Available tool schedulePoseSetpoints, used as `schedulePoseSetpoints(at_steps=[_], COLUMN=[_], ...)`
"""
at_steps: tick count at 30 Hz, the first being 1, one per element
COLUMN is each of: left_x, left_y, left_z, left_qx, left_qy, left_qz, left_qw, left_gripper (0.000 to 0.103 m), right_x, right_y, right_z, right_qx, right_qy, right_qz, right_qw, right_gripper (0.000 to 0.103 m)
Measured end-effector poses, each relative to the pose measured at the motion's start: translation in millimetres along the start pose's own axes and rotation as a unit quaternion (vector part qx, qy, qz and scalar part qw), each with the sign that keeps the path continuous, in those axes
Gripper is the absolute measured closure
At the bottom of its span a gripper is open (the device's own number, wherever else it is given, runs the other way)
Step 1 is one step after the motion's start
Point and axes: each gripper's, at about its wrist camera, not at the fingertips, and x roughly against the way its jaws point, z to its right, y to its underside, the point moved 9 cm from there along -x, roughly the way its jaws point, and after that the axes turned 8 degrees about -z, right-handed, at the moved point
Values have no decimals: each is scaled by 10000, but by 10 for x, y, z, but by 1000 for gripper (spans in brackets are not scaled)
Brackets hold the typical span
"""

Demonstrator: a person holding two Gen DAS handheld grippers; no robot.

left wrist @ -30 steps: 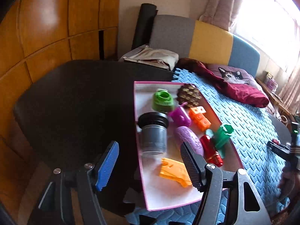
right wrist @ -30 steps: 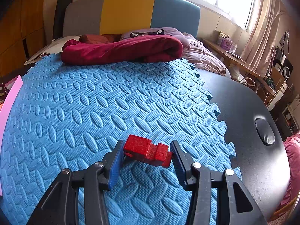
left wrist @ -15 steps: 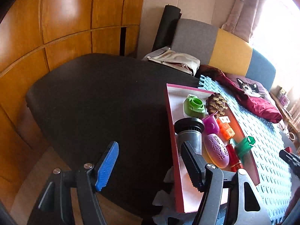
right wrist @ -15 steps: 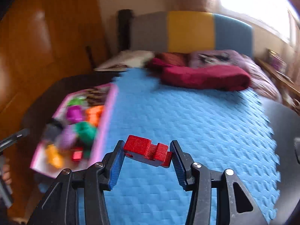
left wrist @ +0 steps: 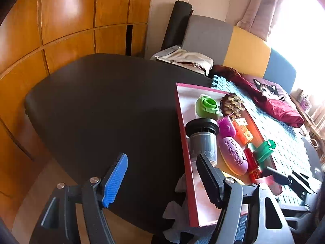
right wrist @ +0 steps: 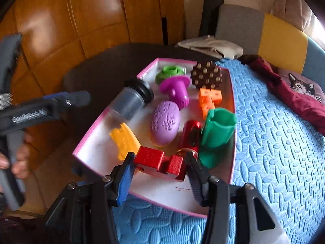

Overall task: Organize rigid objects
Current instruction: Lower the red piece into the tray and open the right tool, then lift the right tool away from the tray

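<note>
Your right tool [right wrist: 160,167] is clamped on the stepped red plastic block [right wrist: 160,163], held over the near end of the pink-rimmed shallow white tray [right wrist: 233,138], while your left tool [left wrist: 160,175] hangs empty with its jaws apart over the dark worktop [left wrist: 105,109] just beside that tray. The tray's near end is crowded, so I judge a careless release could land the block on the yellow plastic piece [right wrist: 125,140] or the red metallic cylinder [right wrist: 190,135] and knock it about. Only the right wrist view shows the grip; the left shows the bare worktop beside the tray.
</note>
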Motion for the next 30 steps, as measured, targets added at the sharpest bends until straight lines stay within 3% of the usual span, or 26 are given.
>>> schedulePoseSetpoints(at_steps=[5,10,15,19,25,30], left_x=[-3,2,40,126,274,379], left_y=[4,4,8,3,23,85], left_z=[13,29,74,117,159,246], left_qx=[-39,-97,-178,-190,-139,-122], left_qy=[-31,-108,-194,-227,-262,-157], left_qz=[34,86,153,280,481,544], left_qw=[10000,9999,9995,9992,9984,9983], left_gripper=[31,30,22,17,1,0], right_x=[-19,-85,-14,83,321,521], right_y=[16,25,30,-3,-43,-52], right_z=[39,130,117,109,175,290], right_qx=[-138,-396,-518,-532,-952,-1411], right_qy=[-225,-268,-274,-151,115,536], right_qz=[39,33,70,239,594,906], right_qw=[9996,9988,9983,9982,9936,9844], right_gripper=[48,35,32,28,24,24])
